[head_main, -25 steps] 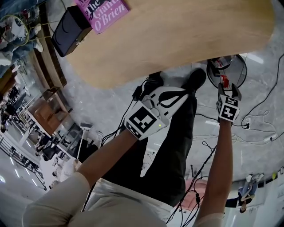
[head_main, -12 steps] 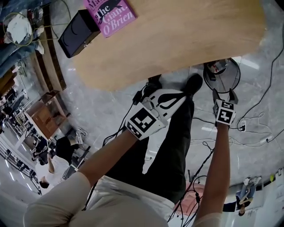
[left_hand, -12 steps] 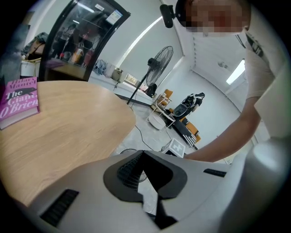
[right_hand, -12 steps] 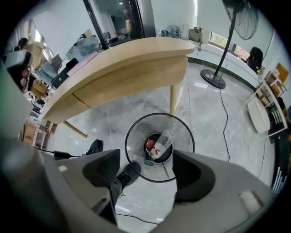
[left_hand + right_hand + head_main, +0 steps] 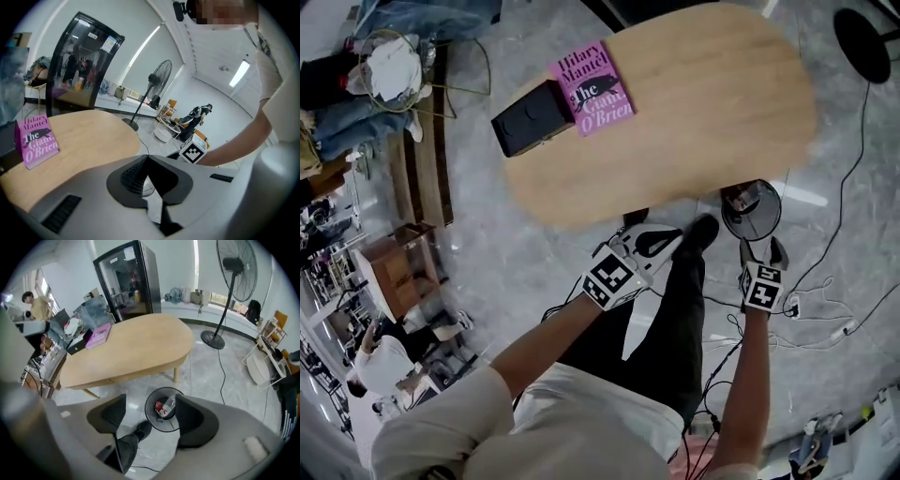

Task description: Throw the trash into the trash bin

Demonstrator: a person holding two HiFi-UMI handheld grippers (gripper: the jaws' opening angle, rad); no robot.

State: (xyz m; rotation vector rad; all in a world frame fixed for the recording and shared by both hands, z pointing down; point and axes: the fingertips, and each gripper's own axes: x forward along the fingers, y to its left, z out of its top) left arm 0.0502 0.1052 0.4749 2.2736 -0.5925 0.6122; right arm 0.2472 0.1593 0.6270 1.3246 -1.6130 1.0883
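Observation:
The round black wire trash bin (image 5: 752,223) stands on the floor by the table's near edge. Red and clear trash (image 5: 161,408) lies inside it. My right gripper (image 5: 763,251) hangs high above the bin (image 5: 154,425), pointing steeply down. Its jaws are apart and closing slightly, with nothing between them (image 5: 147,418). My left gripper (image 5: 671,233) is held over the person's dark trouser leg, level with the table edge. Its jaws (image 5: 146,158) are shut and meet at the tips, holding nothing.
An oval wooden table (image 5: 703,112) carries a pink book (image 5: 591,86) and a black box (image 5: 532,117). Cables (image 5: 825,309) trail over the grey floor right of the bin. A black shoe (image 5: 140,430) stands beside the bin. A standing fan (image 5: 232,268) rises behind the table.
Both grippers rose well above the floor. The right one let go of the red trash it held over the bin; its jaws opened and are empty.

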